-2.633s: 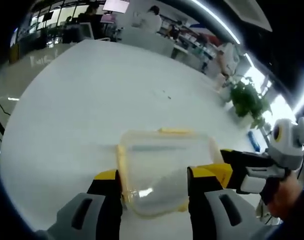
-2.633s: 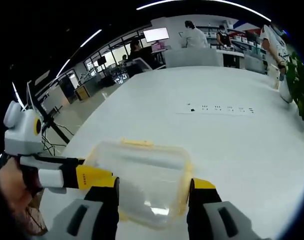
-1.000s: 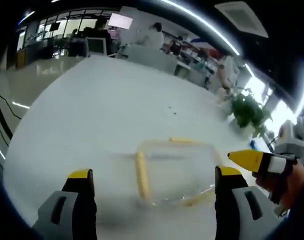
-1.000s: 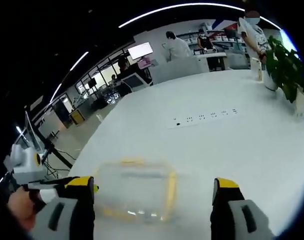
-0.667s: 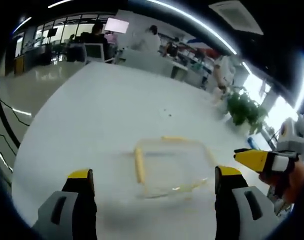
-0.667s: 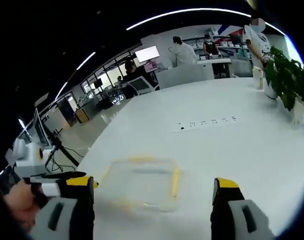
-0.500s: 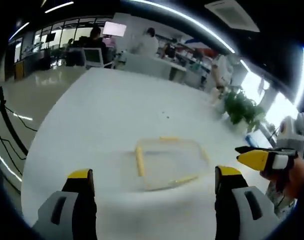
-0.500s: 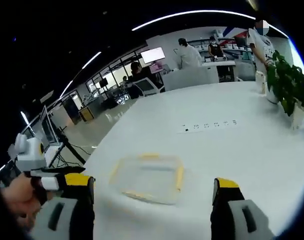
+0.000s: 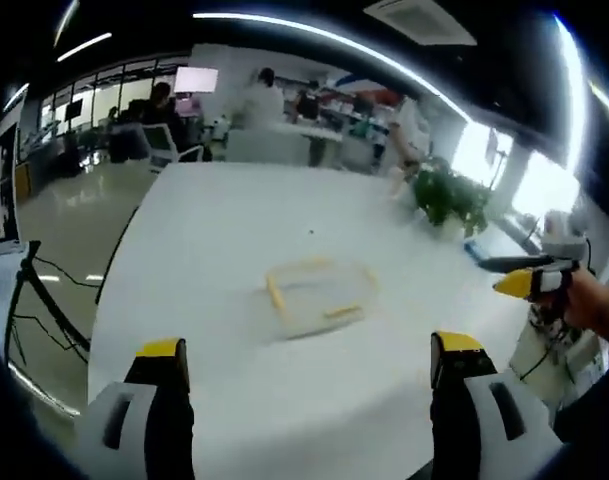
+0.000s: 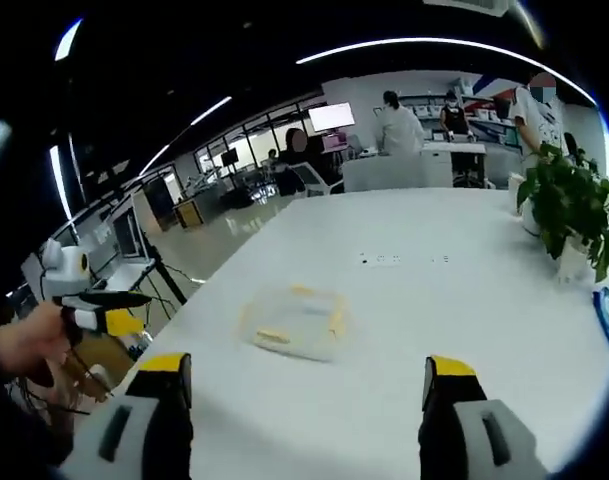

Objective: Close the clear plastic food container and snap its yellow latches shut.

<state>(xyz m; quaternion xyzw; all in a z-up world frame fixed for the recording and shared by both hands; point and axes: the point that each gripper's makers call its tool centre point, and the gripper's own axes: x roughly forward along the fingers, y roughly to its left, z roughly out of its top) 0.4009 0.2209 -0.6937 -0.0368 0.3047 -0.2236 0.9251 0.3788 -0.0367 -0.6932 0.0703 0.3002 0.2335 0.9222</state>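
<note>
Container [image 9: 317, 296] lies lid on, alone on white tabletop [image 9: 214, 240], at 12 o'clock from both claws, left claw [image 9: 309, 365] and right claw [image 10: 301, 385] gaping wide, gripping nothing.

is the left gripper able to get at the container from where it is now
Probably yes. The left gripper is open and held back from the container, with bare white table between them and nothing in the way; it would just need to move forward.
</note>
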